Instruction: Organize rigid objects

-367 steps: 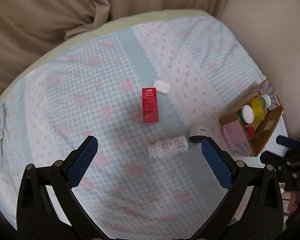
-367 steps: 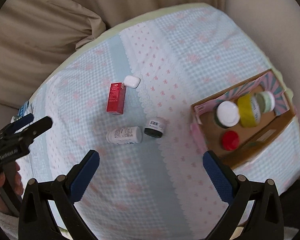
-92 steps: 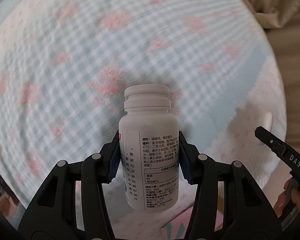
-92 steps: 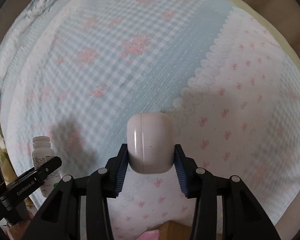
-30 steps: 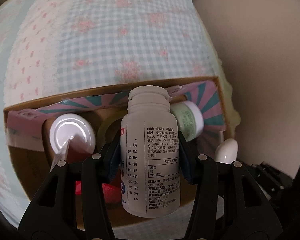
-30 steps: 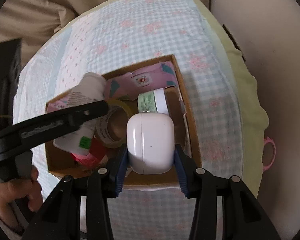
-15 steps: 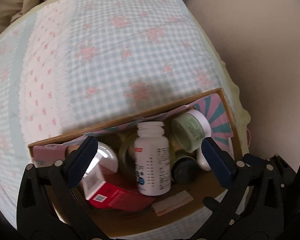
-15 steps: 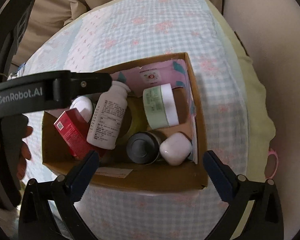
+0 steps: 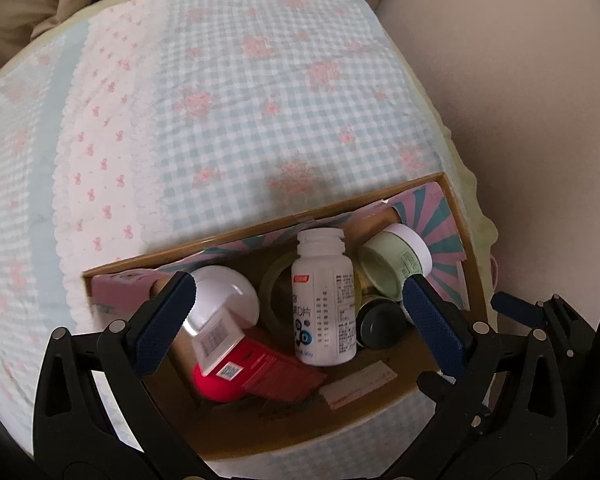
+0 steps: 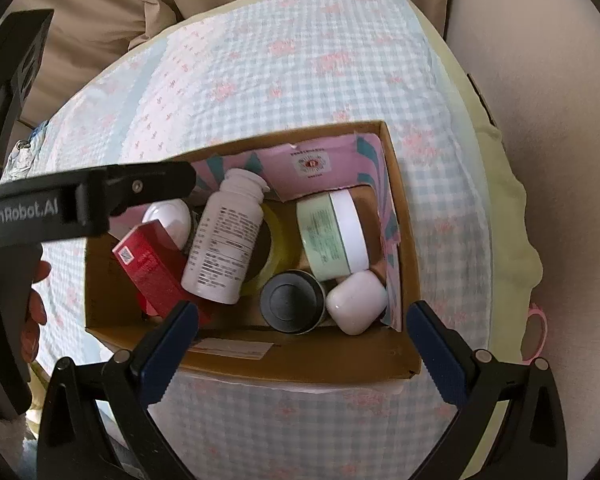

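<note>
The cardboard box [image 10: 300, 364] is sitting on the checked bedspread [image 10: 300, 80] near the bed's right-hand edge, where a pale yellow sheet [image 10: 512, 216] is showing beside a beige wall [image 10: 560, 120]; both claws are hovering over the box with jaws spread wide and gripping nothing, the left claw [image 9: 298, 324] being seen from its own camera and the right claw [image 10: 302, 338] from its own; in the right wrist view the left claw's black arm is crossing the upper left of the frame and covering the box's far left corner. Inside the box the white pill bottle [image 10: 228, 240] is lying tilted, leaning across the yellow tape roll [image 10: 274, 240] and touching the red carton [image 10: 152, 272] at its left; the white-lidded jar [image 10: 170, 220] is sitting behind the carton, partly hidden; the green cream jar [image 10: 332, 236] is lying on its side against the right wall's pink and teal flap [image 10: 316, 168]; the black-capped jar [image 10: 292, 300] is standing just beside the white earbud case [image 10: 356, 300], which is resting in the near right corner, touching the green jar above it; a red round lid [image 9: 216, 384] is showing under the carton in the left wrist view. The box is looking crowded, with bare cardboard floor showing only along the near wall; the bedspread beyond the far wall is lying open toward the tan pillows [image 10: 100, 20]; a pink loop [image 10: 538, 334] is hanging off the bed's edge at right.
</note>
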`<state>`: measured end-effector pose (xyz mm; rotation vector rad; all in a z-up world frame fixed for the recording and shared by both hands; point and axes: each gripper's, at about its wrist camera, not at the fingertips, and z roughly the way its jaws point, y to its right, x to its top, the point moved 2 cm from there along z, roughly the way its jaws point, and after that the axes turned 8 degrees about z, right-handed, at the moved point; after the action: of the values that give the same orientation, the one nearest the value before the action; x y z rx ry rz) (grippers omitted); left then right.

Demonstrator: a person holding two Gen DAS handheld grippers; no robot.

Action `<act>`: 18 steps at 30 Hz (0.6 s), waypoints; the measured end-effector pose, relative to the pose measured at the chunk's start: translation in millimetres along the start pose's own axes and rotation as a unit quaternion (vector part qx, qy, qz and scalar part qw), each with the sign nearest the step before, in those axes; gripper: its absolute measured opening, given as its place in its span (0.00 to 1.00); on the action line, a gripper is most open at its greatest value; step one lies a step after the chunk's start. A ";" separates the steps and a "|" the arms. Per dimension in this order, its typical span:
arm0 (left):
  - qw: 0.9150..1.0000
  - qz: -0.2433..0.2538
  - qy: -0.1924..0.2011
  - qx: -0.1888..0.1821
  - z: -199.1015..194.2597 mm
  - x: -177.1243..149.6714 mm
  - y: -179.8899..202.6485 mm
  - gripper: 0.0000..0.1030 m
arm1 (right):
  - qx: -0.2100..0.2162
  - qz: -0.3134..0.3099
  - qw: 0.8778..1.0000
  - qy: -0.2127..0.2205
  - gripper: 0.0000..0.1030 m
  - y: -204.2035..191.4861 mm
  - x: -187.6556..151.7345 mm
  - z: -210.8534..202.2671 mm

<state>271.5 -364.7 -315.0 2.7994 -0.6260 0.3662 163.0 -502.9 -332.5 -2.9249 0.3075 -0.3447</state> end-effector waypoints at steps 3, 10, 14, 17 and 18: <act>1.000 -0.001 0.015 0.001 -20.8 -3.3 -5.1 1.00 | -0.001 -0.003 1.000 0.007 1.00 -10.3 -1.1 -8.5; 0.998 -0.022 0.065 0.008 -101.1 -18.9 -29.0 1.00 | 0.001 -0.015 0.999 0.034 1.00 -44.6 -5.4 -44.3; 0.993 -0.023 0.109 0.027 -169.8 -33.4 -51.0 1.00 | 0.006 -0.019 0.998 0.067 1.00 -74.2 -3.2 -91.4; 0.989 -0.022 0.140 0.041 -218.1 -46.6 -68.5 1.00 | 0.005 -0.032 0.995 0.099 1.00 -103.8 -0.9 -132.6; 0.986 -0.021 0.155 0.052 -240.9 -54.1 -76.4 1.00 | 0.007 -0.033 0.993 0.109 1.00 -112.8 -1.2 -145.0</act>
<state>212.7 -206.4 -119.3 2.7603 -0.4865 0.8278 146.7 -416.3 -171.3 -2.8915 0.2356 -0.6759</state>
